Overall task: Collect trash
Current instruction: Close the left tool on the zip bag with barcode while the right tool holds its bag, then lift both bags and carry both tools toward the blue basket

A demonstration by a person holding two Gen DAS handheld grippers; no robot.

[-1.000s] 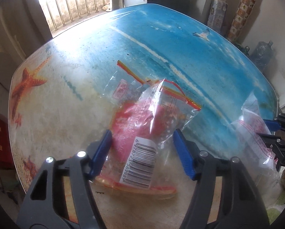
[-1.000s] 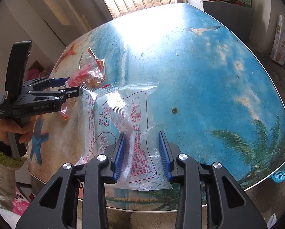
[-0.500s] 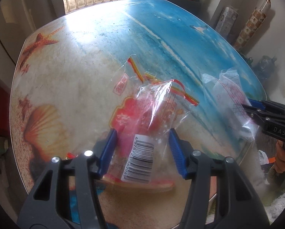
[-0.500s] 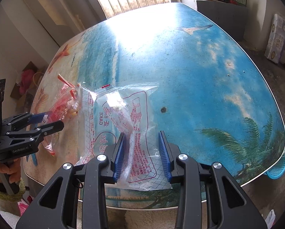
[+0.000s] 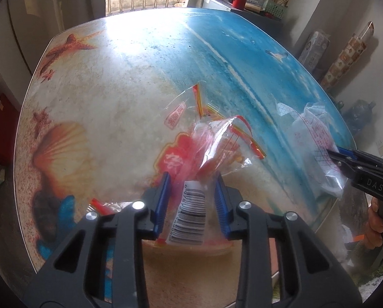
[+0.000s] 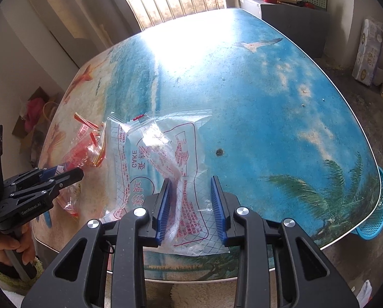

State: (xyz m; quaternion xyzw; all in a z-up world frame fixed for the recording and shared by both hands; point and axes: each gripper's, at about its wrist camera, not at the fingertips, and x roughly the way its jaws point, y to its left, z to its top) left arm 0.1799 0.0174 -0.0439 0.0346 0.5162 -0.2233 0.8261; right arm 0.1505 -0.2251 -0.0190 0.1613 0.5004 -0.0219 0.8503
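Beach-printed glass covers the surface (image 6: 281,107), which carries 2 pieces of trash near its front edge. Since a second ago the left gripper (image 5: 192,200) has just been closing its fingers around the red wrapper (image 5: 191,164), pads now narrow against its barcoded end though a firm pinch is unclear, so pickup looks imminent. The right gripper (image 6: 191,202) keeps narrow fingers astride the clear cake wrapper (image 6: 163,159), printed "CAKE"; its body reads "DAS", the left's "GenRobot.AI".
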